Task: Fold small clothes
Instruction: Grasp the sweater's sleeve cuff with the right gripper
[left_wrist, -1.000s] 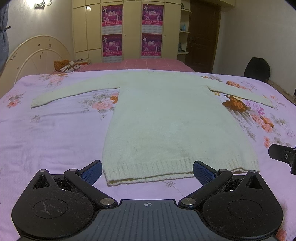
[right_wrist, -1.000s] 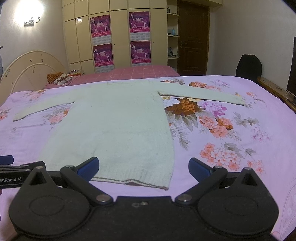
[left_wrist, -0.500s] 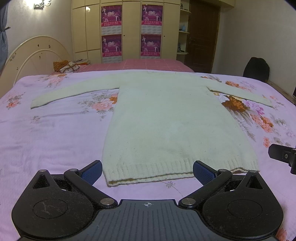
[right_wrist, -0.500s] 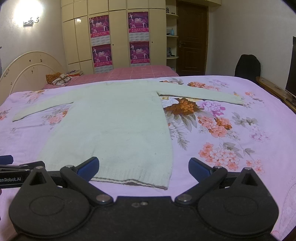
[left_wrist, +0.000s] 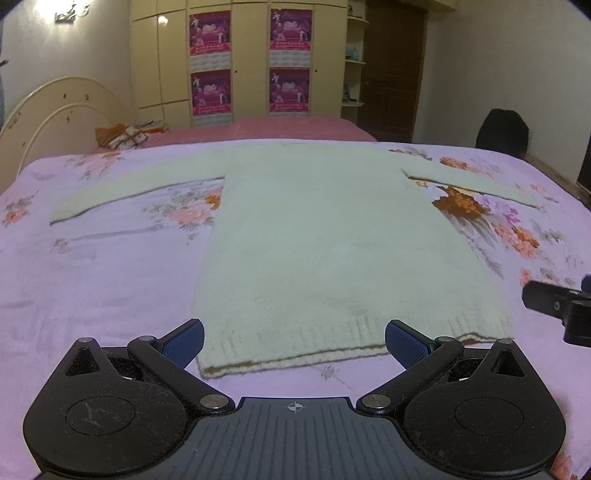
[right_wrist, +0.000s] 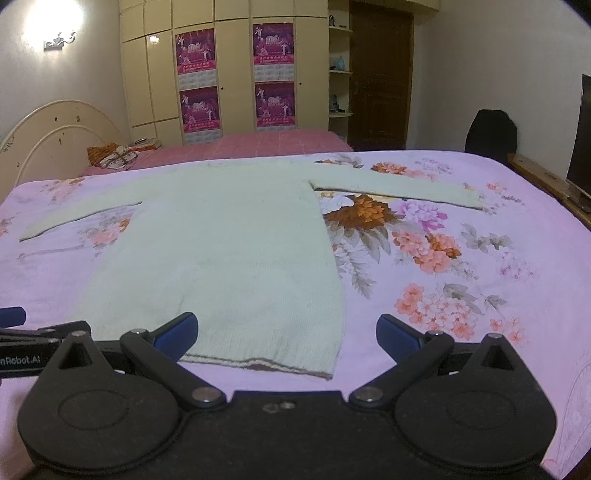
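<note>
Sweater (left_wrist: 332, 243) lies flat on bed (left_wrist: 103, 280), sleeves spread sideways.

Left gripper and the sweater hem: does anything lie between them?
No. In the left wrist view, only bare floral bedsheet separates the open left gripper from the sweater hem.

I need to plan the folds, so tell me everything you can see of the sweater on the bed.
The sweater is a pale cream knit with a ribbed hem nearest the cameras. It lies flat and unfolded on the floral pink bedspread, neckline toward the far edge, both long sleeves spread out sideways. No creases or folds show. Nothing rests on it; the left gripper and right gripper are open at the hem, not holding it.
</note>
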